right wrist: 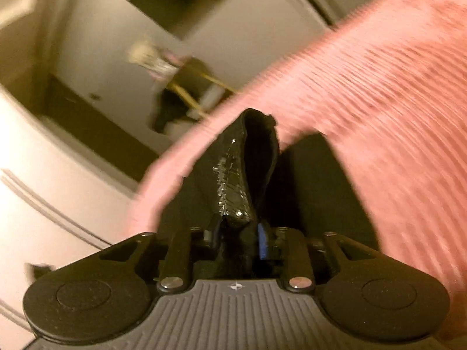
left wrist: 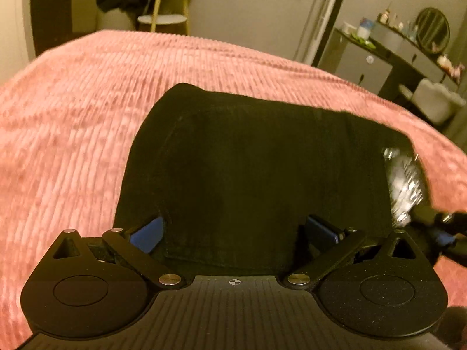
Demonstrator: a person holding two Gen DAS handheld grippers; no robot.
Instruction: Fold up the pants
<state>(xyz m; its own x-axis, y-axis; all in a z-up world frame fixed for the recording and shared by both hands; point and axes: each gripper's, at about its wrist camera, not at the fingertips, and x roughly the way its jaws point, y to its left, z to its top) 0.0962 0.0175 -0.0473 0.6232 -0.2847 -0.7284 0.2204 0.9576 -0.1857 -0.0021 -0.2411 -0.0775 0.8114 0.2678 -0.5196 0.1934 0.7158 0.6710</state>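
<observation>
Item: black pants (left wrist: 248, 169) — lay centre frame in the left wrist view on a pink ribbed bedspread (left wrist: 73, 131), already gathered into a compact, roughly rectangular block.

Left gripper (left wrist: 233, 230): fingers (left wrist: 149, 233) stood wide apart over the near edge, clamping nothing.

Right gripper (right wrist: 238, 233): fingers (right wrist: 262, 242) were pinched together on a raised edge of the pants carrying a sequinned patch (right wrist: 230, 175).

Progress, as judged: mostly folded — the lifted edge was yet to be laid flat.

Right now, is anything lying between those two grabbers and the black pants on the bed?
Nothing visible. The left gripper is spread open right over the pants, and the right gripper is already pinched shut on a fold of them. Only the pink bedspread lies around them.
</observation>
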